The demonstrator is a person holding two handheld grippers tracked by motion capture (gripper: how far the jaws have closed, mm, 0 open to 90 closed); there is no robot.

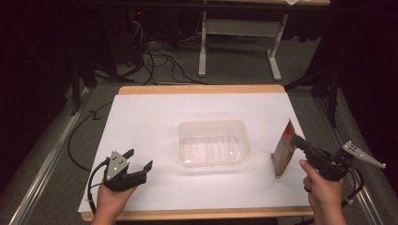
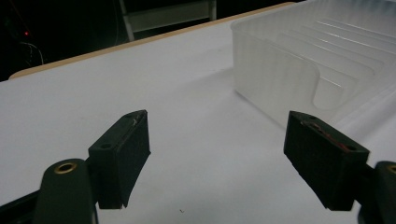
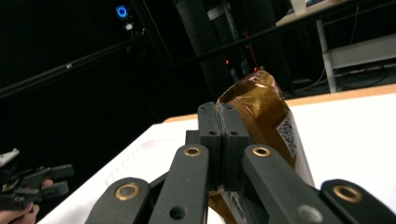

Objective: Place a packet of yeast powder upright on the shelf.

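Note:
A clear plastic container (image 1: 213, 142) sits in the middle of the white table (image 1: 141, 117), its wall (image 2: 275, 79) just ahead and right of my left gripper. My left gripper (image 1: 139, 161) rests near the table's front left, open, with nothing between its pads (image 2: 122, 156). At the right, a brown snack packet (image 1: 283, 149) with a red top stands upright on its lower edge. My right gripper (image 1: 296, 140) is shut on the packet's upper edge (image 3: 259, 109), the jaws pressed together around it.
The table's wooden edge (image 1: 202, 89) runs along the back. Beyond it are a white desk frame (image 1: 239, 28) and cables (image 1: 159, 61) on the floor. The left hand and its gripper (image 3: 32, 184) show far off in the right gripper view.

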